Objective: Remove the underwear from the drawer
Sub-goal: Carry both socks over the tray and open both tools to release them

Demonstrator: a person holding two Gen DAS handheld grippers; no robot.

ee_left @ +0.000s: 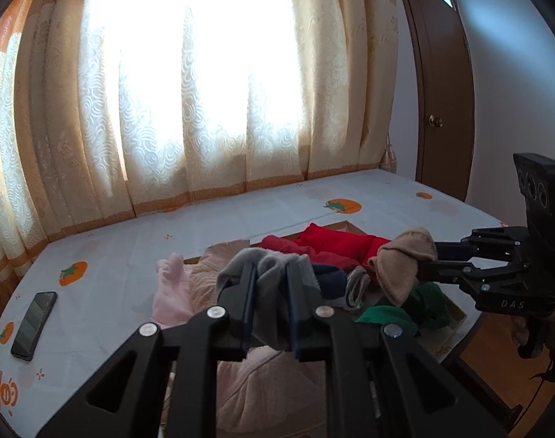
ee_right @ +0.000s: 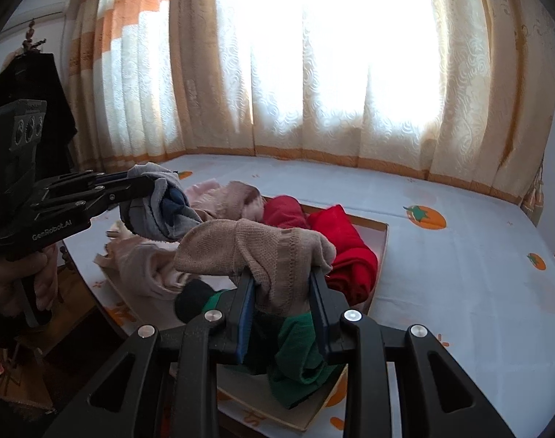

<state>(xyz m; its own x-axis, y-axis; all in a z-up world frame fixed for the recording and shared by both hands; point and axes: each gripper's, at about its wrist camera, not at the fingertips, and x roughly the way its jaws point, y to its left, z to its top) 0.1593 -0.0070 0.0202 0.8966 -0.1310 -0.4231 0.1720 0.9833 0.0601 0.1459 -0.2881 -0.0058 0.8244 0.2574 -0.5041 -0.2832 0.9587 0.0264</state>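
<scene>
Both grippers clamp lifted garments above the drawer [ee_right: 381,252]: left gripper [ee_left: 272,303] on grey piece [ee_left: 274,266], right gripper [ee_right: 283,314] on beige piece [ee_right: 255,248]. Red [ee_right: 347,252] and green [ee_right: 299,357] items remain inside, judged unfinished.

Knitted beige garment [ee_right: 255,252] (ribbed cuff), matt cotton bedsheet [ee_right: 460,273]

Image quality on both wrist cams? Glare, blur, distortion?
Left wrist: window behind curtain blown out white; foreground dim, fisheye bends the door frame; grey garment sharp. Right wrist: same backlit glare through the curtain, dark vignette corners; beige garment sharp.
</scene>
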